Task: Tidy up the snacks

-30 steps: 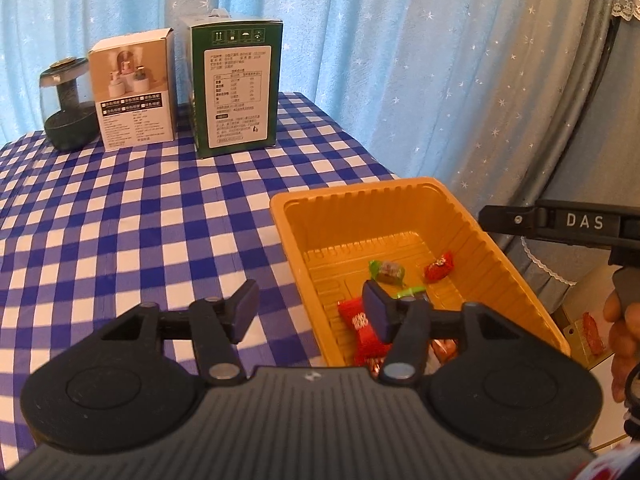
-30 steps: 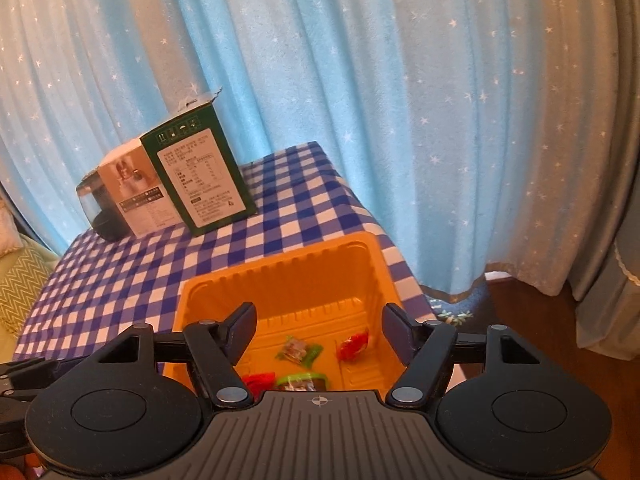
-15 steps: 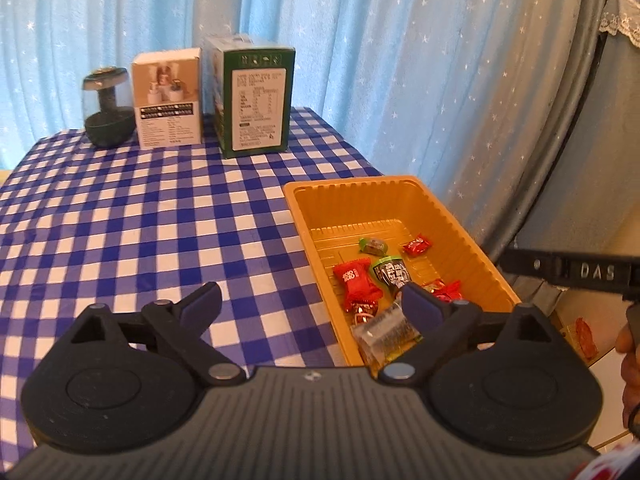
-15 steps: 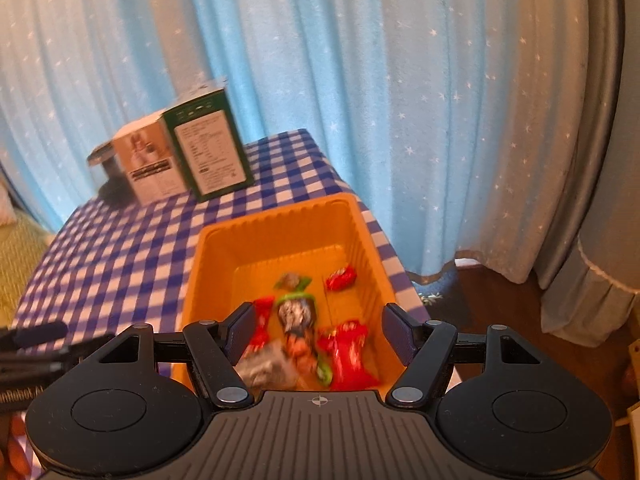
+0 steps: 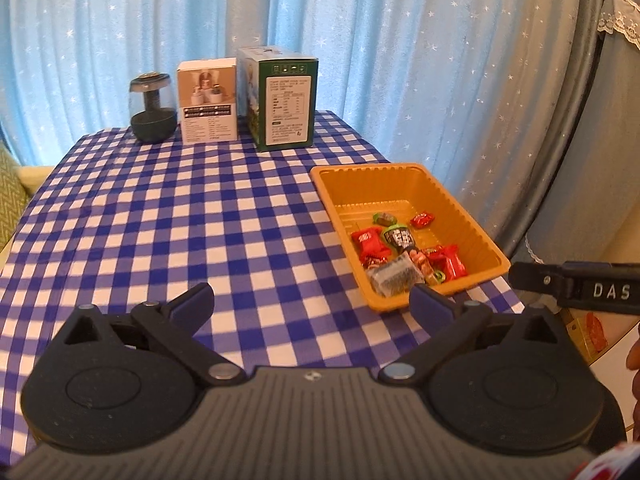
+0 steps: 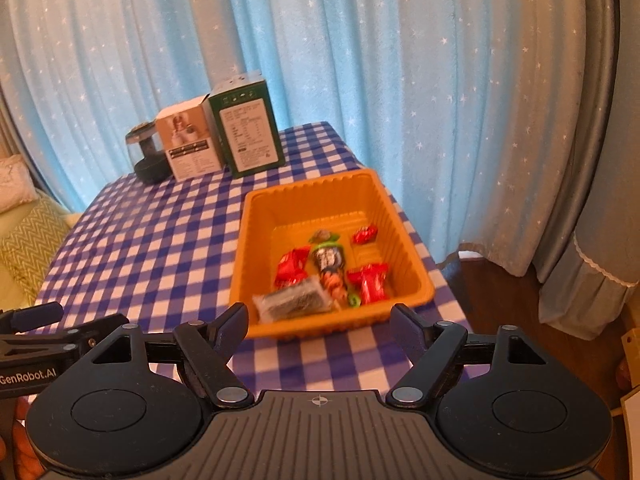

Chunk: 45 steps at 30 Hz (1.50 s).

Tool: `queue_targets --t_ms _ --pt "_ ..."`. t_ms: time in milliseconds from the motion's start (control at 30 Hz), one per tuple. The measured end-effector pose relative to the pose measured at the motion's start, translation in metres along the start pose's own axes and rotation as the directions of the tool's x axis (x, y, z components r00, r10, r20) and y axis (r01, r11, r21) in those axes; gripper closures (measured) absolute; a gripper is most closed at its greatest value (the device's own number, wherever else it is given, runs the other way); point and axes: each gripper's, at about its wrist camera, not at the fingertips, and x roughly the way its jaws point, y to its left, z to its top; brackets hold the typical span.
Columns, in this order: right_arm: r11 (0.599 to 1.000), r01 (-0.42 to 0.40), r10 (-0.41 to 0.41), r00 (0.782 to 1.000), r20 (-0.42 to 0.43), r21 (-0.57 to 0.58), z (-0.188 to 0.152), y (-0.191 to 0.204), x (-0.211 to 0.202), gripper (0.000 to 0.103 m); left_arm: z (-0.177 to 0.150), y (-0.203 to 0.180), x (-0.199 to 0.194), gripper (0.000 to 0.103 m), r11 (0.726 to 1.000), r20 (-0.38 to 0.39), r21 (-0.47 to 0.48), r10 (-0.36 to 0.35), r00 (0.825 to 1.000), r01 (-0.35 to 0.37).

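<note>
1. While both hang above the desk [image 5: 160, 220], the left gripper [image 5: 311, 303] and right gripper [image 6: 319, 325] are wide apart, holding nothing.
2. Snacks [image 6: 328, 272] lie in the orange tray [image 6: 256, 216].
3. Blur hides their wrapper words.
4. Boxes half-hide a dark jar [image 6: 147, 156].

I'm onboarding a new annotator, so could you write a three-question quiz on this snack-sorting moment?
1. True or false: the left gripper holds a snack.
2. Where do the wrapped candies lie? A) on the checked tablecloth B) in the orange tray C) on the green box
3. Fill in: the right gripper is ____ and holds nothing.

Key: 1 false; 2 B; 3 open.
</note>
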Motion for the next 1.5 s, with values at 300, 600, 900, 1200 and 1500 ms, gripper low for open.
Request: queue_targets --t_ms 300,600,900,1200,1500 --pt "1.0 0.004 -0.004 1.0 -0.013 -0.021 -0.035 0.011 -0.022 0.025 -0.021 0.009 -0.041 0.0 0.999 -0.018 -0.04 0.021 1.0 -0.021" --pt "0.999 -0.005 0.004 1.0 -0.015 -0.035 -0.052 0.02 -0.039 0.025 -0.038 0.012 -0.063 0.0 0.997 -0.025 -0.07 0.042 0.999 -0.044" --pt "0.999 -0.012 0.012 1.0 0.005 -0.053 -0.056 0.028 -0.058 0.025 -0.049 0.008 -0.076 0.0 0.996 -0.033 -0.063 0.06 0.998 -0.062" --pt "0.997 -0.033 0.035 0.999 0.026 -0.075 -0.065 0.033 -0.075 0.025 -0.057 0.001 -0.091 0.0 0.997 -0.003 -0.042 0.072 0.997 -0.072" --pt "0.996 -0.039 0.041 0.999 0.025 -0.076 -0.067 0.034 -0.078 0.025 -0.058 0.001 -0.098 0.0 0.996 0.016 -0.038 0.08 0.997 -0.08"
